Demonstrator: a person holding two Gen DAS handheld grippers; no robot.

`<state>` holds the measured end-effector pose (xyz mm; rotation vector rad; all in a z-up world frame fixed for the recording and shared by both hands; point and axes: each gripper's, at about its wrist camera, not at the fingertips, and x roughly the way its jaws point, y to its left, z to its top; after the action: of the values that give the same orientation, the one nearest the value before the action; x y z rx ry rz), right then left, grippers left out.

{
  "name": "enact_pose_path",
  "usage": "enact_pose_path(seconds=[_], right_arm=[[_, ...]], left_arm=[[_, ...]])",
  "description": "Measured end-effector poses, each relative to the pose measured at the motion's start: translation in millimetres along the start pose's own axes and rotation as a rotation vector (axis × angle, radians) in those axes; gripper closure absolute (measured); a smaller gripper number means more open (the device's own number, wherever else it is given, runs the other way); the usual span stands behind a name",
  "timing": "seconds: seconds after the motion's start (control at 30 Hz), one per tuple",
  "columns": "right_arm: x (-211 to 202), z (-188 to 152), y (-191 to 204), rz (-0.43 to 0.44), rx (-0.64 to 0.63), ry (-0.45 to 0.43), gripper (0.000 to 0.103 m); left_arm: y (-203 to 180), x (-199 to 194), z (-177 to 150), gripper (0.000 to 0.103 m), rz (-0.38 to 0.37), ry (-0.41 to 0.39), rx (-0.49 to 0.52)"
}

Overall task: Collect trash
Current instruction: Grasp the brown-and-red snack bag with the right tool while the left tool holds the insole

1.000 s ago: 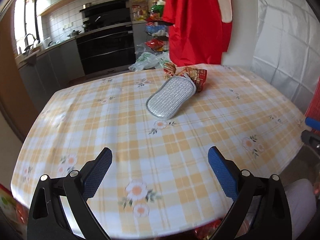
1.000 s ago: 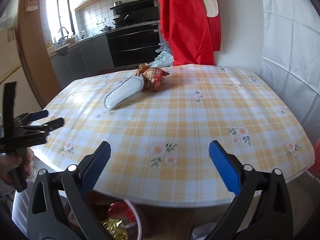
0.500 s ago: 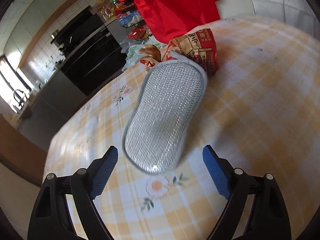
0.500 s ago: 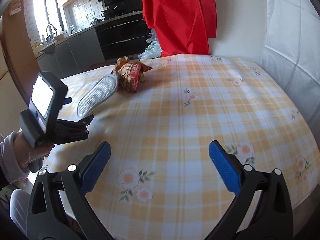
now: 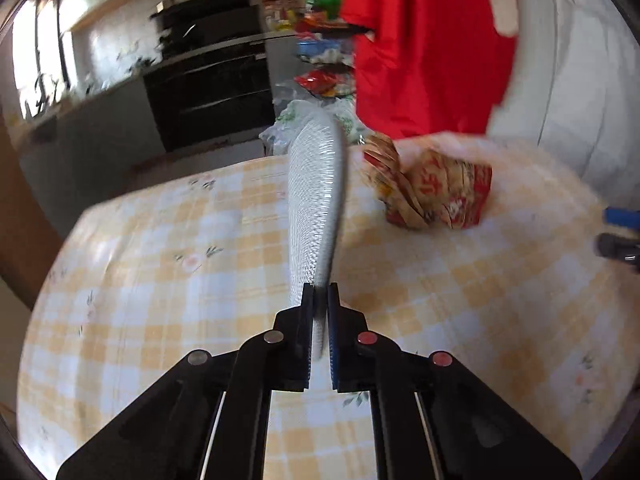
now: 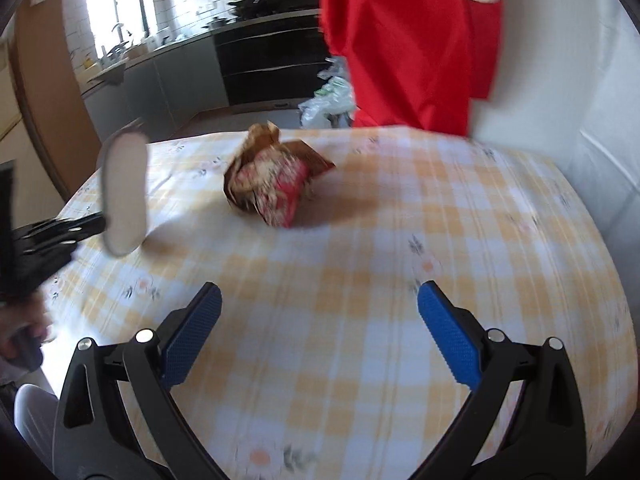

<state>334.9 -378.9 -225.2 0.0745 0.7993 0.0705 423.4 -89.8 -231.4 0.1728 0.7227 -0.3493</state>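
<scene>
A silver mesh pad (image 5: 316, 200) stands lifted on edge above the checked tablecloth. My left gripper (image 5: 319, 292) has its jaws closing, and the pads press on the pad's near end. The same pad (image 6: 123, 192) shows at the left of the right wrist view, with the left gripper (image 6: 94, 224) below it. A crumpled red and brown snack bag (image 5: 436, 192) lies on the table to the right of the pad. My right gripper (image 6: 319, 312) is open over the cloth, short of the bag (image 6: 272, 184), with nothing between its fingers.
The table (image 6: 420, 248) carries a yellow checked cloth with flowers. A red cloth (image 6: 400, 40) hangs behind its far edge. Plastic bags (image 6: 328, 100) lie on the floor beyond, in front of dark kitchen ovens (image 5: 208, 92). A white wall stands to the right.
My left gripper went forward to the silver pad, shut on its near end and raised it on edge. My right gripper moved forward over the table towards the snack bag, still open.
</scene>
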Motion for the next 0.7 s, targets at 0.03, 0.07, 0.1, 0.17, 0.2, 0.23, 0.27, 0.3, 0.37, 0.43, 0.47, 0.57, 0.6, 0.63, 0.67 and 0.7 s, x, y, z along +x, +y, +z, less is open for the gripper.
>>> enact_pose_path(seconds=[0.03, 0.07, 0.1, 0.17, 0.2, 0.23, 0.27, 0.3, 0.37, 0.43, 0.47, 0.57, 0.6, 0.63, 0.67, 0.7], right_arm=[[8, 10, 3, 0.002, -0.021, -0.005, 0.006], [16, 19, 6, 0.004, -0.034, -0.010, 0.006], [26, 30, 7, 0.008, -0.030, -0.021, 0.006], [42, 45, 9, 0.031, 0.003, -0.025, 0.006], [56, 55, 10, 0.044, 0.031, -0.020, 0.006], [66, 62, 11, 0.048, 0.047, -0.011, 0.006], [76, 67, 12, 0.045, 0.063, -0.004, 0.006], [89, 74, 14, 0.046, 0.090, -0.001, 0.006], [110, 83, 18, 0.044, 0.136, 0.020, 0.006], [130, 90, 19, 0.026, 0.178, 0.050, 0.006], [140, 94, 19, 0.009, 0.211, 0.068, 0.006], [155, 97, 10, 0.044, 0.343, 0.069, 0.006], [162, 97, 8, 0.058, 0.382, 0.086, 0.006], [170, 96, 6, 0.077, 0.425, 0.113, 0.006], [174, 94, 6, 0.094, 0.443, 0.134, 0.006], [179, 93, 7, 0.100, 0.450, 0.158, 0.006]], left_arm=[[9, -12, -1, 0.096, -0.005, -0.017, -0.023], [20, -24, -3, 0.096, 0.000, -0.044, -0.045], [31, -37, -7, 0.096, 0.008, -0.070, -0.071], [47, -57, -18, 0.097, 0.016, -0.101, -0.133], [57, -65, -24, 0.097, 0.016, -0.111, -0.173], [64, -71, -30, 0.097, 0.015, -0.116, -0.201], [67, -80, -39, 0.097, 0.018, -0.119, -0.226], [73, -85, -45, 0.097, 0.016, -0.121, -0.254], [82, -92, -55, 0.097, 0.007, -0.123, -0.303], [87, -100, -65, 0.097, -0.010, -0.122, -0.353], [90, -104, -70, 0.097, -0.014, -0.121, -0.369], [92, -114, -81, 0.097, -0.027, -0.117, -0.390], [92, -118, -83, 0.097, -0.029, -0.118, -0.393], [92, -121, -85, 0.097, -0.027, -0.122, -0.395], [94, -126, -87, 0.097, -0.025, -0.128, -0.400], [96, -130, -90, 0.097, -0.025, -0.133, -0.407]])
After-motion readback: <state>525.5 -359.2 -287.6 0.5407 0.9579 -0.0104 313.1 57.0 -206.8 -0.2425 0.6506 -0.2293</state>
